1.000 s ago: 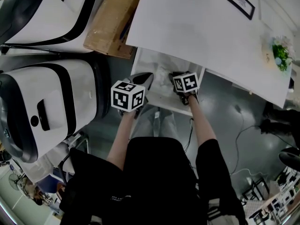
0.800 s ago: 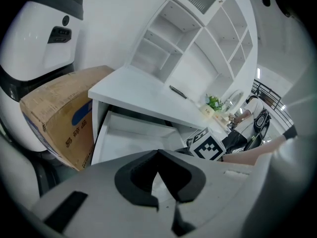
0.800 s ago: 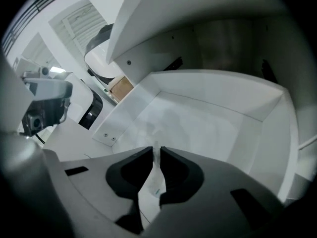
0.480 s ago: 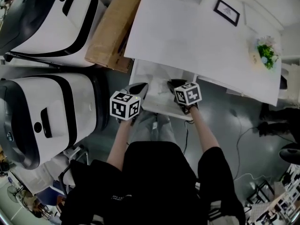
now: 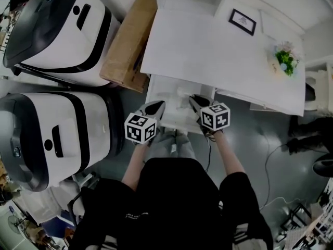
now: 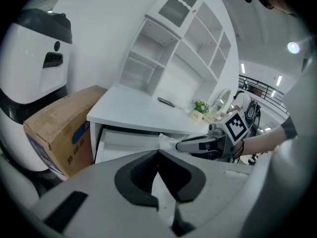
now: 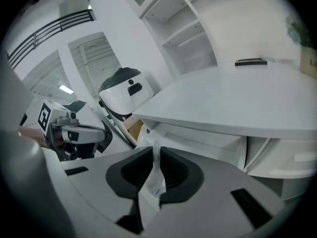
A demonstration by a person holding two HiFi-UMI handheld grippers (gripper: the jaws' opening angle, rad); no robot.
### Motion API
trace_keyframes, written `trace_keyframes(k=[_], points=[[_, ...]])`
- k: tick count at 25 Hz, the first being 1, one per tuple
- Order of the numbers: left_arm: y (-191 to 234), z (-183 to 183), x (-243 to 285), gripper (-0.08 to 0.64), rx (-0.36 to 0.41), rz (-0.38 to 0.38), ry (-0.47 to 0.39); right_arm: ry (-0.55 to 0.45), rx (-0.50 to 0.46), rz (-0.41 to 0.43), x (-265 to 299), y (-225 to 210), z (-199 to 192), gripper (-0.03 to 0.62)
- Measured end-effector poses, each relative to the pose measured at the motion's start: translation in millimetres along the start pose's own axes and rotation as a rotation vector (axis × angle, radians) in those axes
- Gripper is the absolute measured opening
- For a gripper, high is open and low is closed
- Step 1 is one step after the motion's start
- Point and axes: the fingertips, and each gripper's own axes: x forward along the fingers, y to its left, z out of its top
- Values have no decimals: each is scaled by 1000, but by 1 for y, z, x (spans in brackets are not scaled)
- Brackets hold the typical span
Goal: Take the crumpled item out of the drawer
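The white drawer (image 5: 162, 90) stands pulled out under the white desk (image 5: 208, 51). My right gripper (image 5: 195, 101) (image 7: 154, 151) is shut on the crumpled item (image 7: 153, 178), a thin white wrapper with a little blue print that rises past the fingertips. In the left gripper view that crumpled item (image 6: 167, 142) bunches at the tip of the right gripper (image 6: 179, 146), above the drawer's front. My left gripper (image 5: 157, 108) (image 6: 158, 153) hangs beside it at the drawer's left front corner, its tips together, with nothing showing beyond them.
A cardboard box (image 5: 127, 43) leans left of the desk. Two large white-and-black machines (image 5: 54, 132) (image 5: 57, 22) fill the left side. On the desk lie a framed picture (image 5: 242, 21) and a small plant (image 5: 283, 58). Cables trail over the grey floor (image 5: 270, 155).
Both grippers have drawn back from inside the drawer toward its front edge. The right one has kept the crumpled item and brought it along.
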Motion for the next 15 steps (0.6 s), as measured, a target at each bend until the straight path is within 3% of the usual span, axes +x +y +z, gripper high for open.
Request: trace_keyframes(k=[15], points=[[-42,48,-40,-3,68,-31,-217,-294,-1,6,-82,38,56,34]])
